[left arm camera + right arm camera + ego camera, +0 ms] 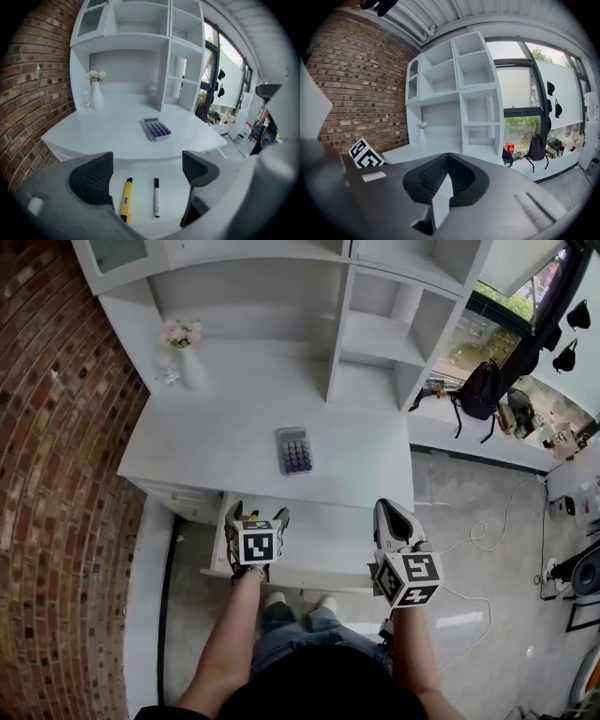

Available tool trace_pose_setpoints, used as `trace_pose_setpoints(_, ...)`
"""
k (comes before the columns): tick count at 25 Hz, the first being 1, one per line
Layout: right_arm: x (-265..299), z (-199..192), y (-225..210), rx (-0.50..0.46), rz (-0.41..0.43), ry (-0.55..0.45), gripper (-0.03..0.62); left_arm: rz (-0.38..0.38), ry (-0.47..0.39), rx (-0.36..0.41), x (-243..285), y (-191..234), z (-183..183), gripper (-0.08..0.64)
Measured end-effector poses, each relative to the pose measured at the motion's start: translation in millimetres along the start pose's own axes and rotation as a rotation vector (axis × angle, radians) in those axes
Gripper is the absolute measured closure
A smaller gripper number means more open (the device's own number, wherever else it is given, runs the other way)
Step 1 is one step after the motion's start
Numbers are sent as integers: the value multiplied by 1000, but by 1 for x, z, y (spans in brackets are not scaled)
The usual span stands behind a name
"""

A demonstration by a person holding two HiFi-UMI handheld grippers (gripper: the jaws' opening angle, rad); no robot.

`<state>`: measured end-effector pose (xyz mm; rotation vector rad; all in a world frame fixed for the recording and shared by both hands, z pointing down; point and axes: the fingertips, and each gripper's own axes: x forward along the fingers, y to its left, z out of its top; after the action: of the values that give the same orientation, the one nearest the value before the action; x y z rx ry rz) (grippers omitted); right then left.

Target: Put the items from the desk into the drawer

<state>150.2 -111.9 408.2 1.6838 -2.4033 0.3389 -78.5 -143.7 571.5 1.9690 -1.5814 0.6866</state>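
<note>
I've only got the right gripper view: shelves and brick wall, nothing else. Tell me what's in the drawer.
Observer: The open drawer holds two things, lying side by side and apart: a yellow utility knife and a marker pen.
Operator: Now tell me what's out on top.
Observer: One calculator lies on the desk, near its front edge, just behind the drawer.
Operator: Report the left gripper.
Observer: The left gripper hangs above the drawer with its jaws wide apart, gripping nothing.
</note>
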Motion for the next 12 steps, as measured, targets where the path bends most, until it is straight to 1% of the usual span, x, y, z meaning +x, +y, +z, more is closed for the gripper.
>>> trace_pose_setpoints(7, -9, 49, -17, -26, -29, -111, 582, 52, -215, 26, -58, 13, 80, 94)
trace_pose_setpoints(10, -15, 69, -21, -53, -22, -149, 581, 67, -308, 34, -83, 15, 106, 94)
trace_pose_setpoints(12, -19, 82, -20, -71, -13, -178, 581, 71, -387, 52, -100, 15, 124, 94)
